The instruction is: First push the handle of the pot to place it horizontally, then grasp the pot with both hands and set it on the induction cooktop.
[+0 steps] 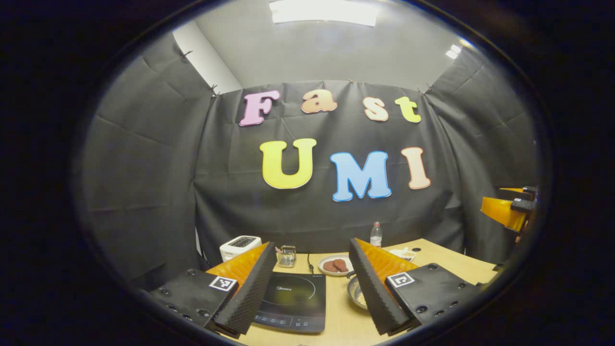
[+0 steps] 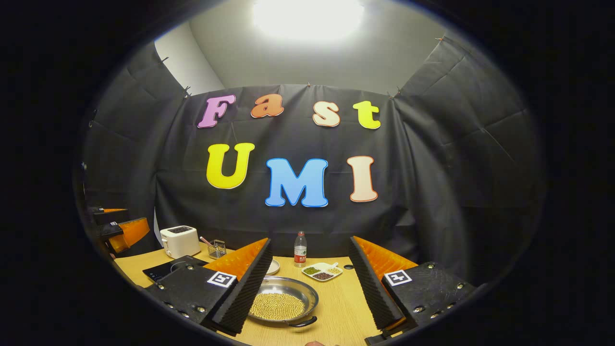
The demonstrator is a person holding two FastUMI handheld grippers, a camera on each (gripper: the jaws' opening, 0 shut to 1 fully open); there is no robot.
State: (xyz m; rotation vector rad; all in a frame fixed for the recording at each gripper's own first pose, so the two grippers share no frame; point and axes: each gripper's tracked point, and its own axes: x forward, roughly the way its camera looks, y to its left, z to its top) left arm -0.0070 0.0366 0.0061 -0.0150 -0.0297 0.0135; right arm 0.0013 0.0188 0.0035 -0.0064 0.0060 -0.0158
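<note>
Light comes from ceiling panels up top; the one in the right gripper view [image 2: 307, 19] is totally blown out, the left gripper view's [image 1: 323, 12] less so; walls stay dim, table [image 2: 341, 302] evenly lit with soft shadows; heavy fisheye bending at the edges; focus is decent, faint glare on the cooktop [image 1: 294, 300].

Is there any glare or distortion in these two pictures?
Right gripper view: the ceiling light is blown out white. Left gripper view: the light panel is bright but keeps its edges. Both views bend the wall outward, as fisheye lenses do; the pot looks sharp.
</note>
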